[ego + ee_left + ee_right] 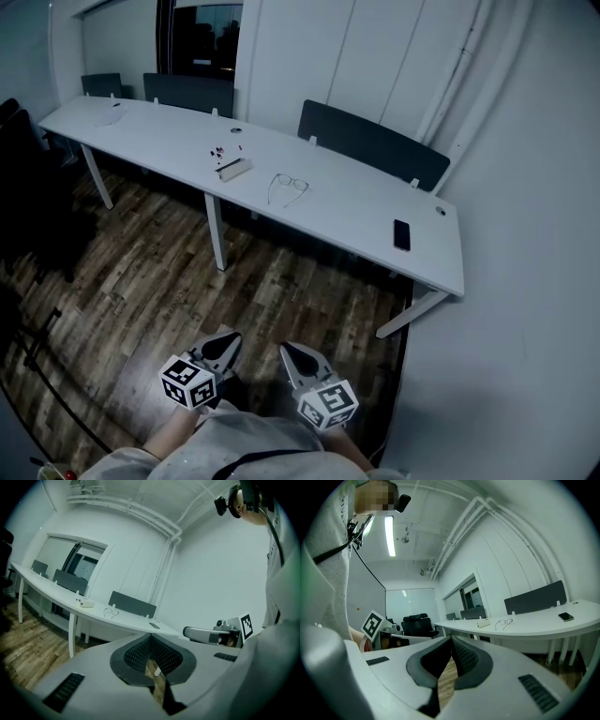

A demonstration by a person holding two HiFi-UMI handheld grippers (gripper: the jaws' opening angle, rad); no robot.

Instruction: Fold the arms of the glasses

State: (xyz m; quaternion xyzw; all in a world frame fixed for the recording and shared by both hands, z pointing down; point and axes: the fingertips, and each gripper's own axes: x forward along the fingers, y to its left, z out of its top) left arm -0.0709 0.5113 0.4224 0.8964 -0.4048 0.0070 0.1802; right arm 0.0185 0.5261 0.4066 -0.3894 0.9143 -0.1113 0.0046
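A pair of thin-framed glasses lies on the long white table with its arms spread; it shows small in the left gripper view and in the right gripper view. My left gripper and right gripper hang side by side low over the wooden floor, well short of the table. Both are shut with nothing between the jaws. From the left gripper view the right gripper is seen at the right.
A small white box with a few tiny items beside it lies left of the glasses. A black phone rests near the table's right end. Dark screens line the far edge. A white wall stands close on the right.
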